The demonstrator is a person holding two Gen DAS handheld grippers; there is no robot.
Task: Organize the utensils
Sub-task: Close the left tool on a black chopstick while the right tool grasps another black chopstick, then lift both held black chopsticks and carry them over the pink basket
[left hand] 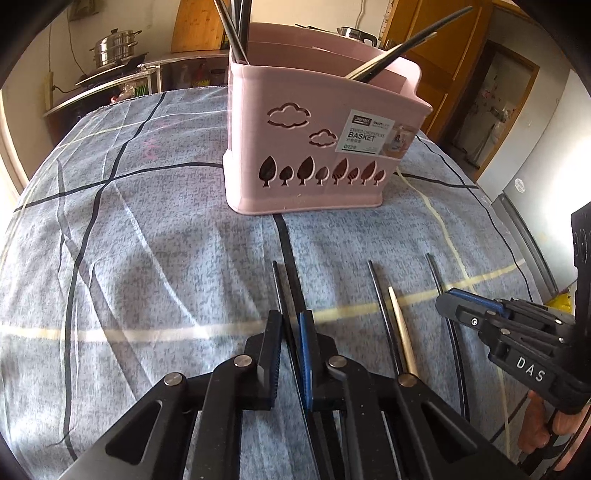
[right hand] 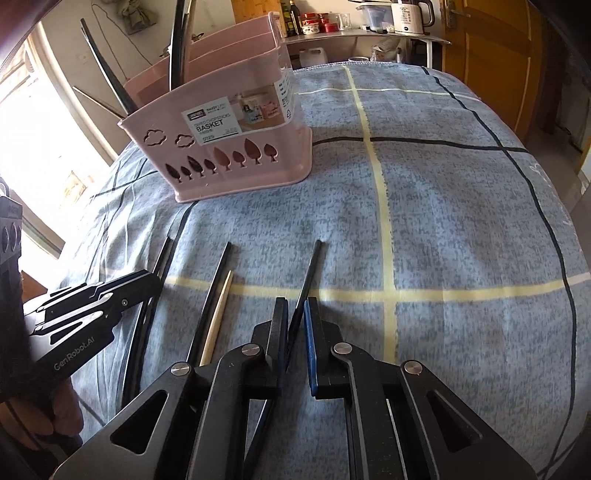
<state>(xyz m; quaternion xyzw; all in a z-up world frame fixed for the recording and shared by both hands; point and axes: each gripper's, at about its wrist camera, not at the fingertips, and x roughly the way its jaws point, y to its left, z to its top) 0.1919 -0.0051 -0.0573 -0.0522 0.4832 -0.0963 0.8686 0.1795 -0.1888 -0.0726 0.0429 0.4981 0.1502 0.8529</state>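
A pink chopstick basket stands on the blue checked cloth and holds several dark chopsticks. My left gripper is shut on a black chopstick low over the cloth. My right gripper is shut on another black chopstick, which also shows in the left wrist view. Between the two lie a black chopstick and a pale wooden chopstick. Each gripper shows in the other's view: the right and the left.
The cloth-covered table drops off at its rounded edges. A steel pot stands on a counter behind left. A shelf with jars and a kettle stands behind. A wooden door is at right.
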